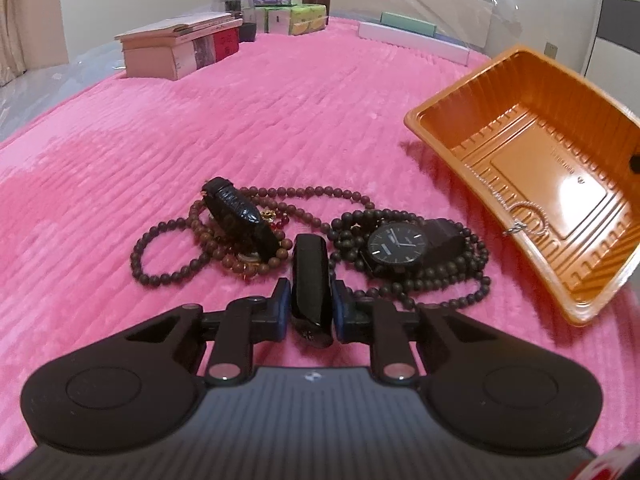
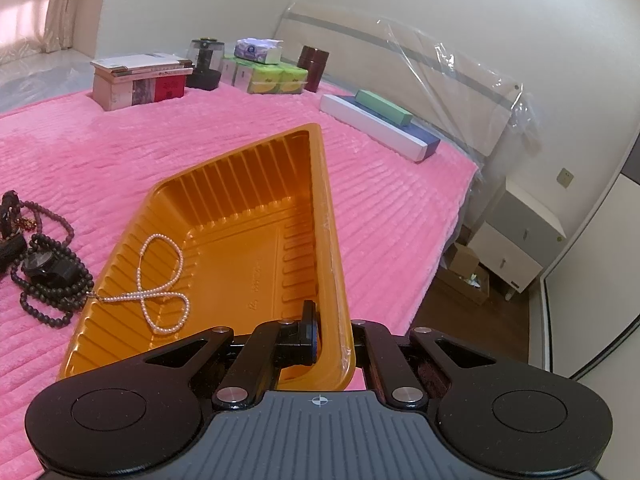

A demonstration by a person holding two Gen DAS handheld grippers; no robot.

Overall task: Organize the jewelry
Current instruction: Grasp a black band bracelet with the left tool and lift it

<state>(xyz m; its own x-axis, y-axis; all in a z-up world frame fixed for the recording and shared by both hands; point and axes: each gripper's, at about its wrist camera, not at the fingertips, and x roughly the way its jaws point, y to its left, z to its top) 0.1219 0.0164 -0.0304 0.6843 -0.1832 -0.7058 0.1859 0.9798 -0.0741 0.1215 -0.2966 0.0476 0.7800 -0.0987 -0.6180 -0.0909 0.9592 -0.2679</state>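
1. Blue-padded jaws of the left gripper (image 1: 311,307) are drawn in close around a black band (image 1: 311,280), pinching it from both sides; the band stands on edge between the pads and pokes out ahead of them.
2. Just beyond the left claw's tips, a heap of jewelry lies on the pink blanket (image 1: 200,128): a long string of brown beads (image 1: 168,248) ahead and to its left, with a chunky black bracelet (image 1: 240,212) propped on top.
3. Ahead and slightly right of that claw sits a black watch (image 1: 396,244), face up, ringed by dark beads (image 1: 448,280).
4. Orange plastic tray (image 2: 256,240) is tilted, one long wall caught in the right gripper (image 2: 332,340); the jaws stand narrowly apart, one finger inside the tray and the other outside the rim.
5. Inside the tray, ahead and left of the right claw, a pearl necklace (image 2: 160,280) lies looped on the ribbed wall and floor.
6. Far beyond both claws, boxes (image 2: 140,80) and tissue packs (image 2: 264,76) line the blanket's far edge.
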